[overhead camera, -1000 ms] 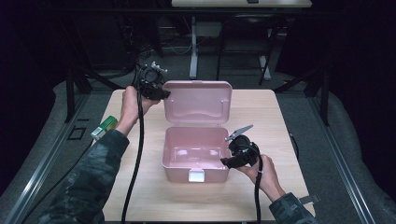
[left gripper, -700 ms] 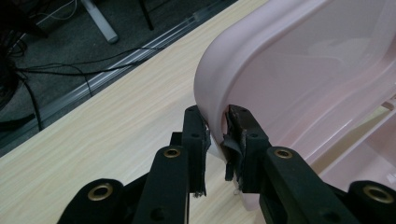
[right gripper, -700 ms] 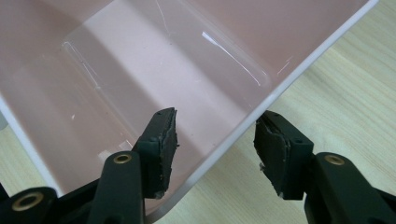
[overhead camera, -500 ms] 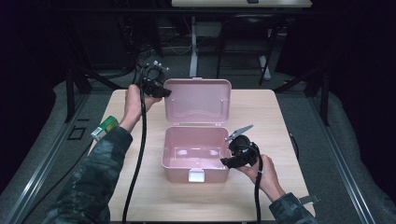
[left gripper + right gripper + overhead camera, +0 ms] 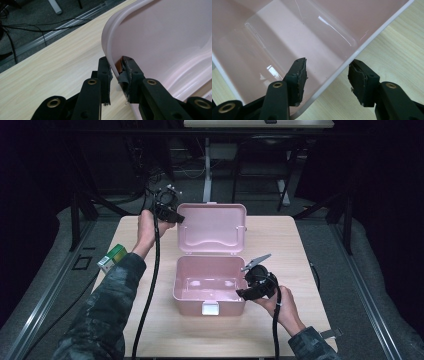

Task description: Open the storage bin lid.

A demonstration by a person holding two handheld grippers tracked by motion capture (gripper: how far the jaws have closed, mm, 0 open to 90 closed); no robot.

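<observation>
The lid (image 5: 160, 37) of the pink box (image 5: 210, 285) is pinched at its rim by the pressed-together jaws of the left gripper (image 5: 117, 72), with one pad on each face. The right gripper (image 5: 327, 75) straddles the right wall of the base, jaws spread — one inside, one outside, neither pad seen pressing.

A slip is likely if the lid is swung down on so thin a rim bite, and the base could slide on the table (image 5: 300, 250) since it is not clamped. The right inner jaw could be trapped under a closing lid.

The hinge is hidden behind the lid. A green-and-white item (image 5: 112, 258) at the table's left edge is partly covered by the sleeve — its kind cannot be made out.
</observation>
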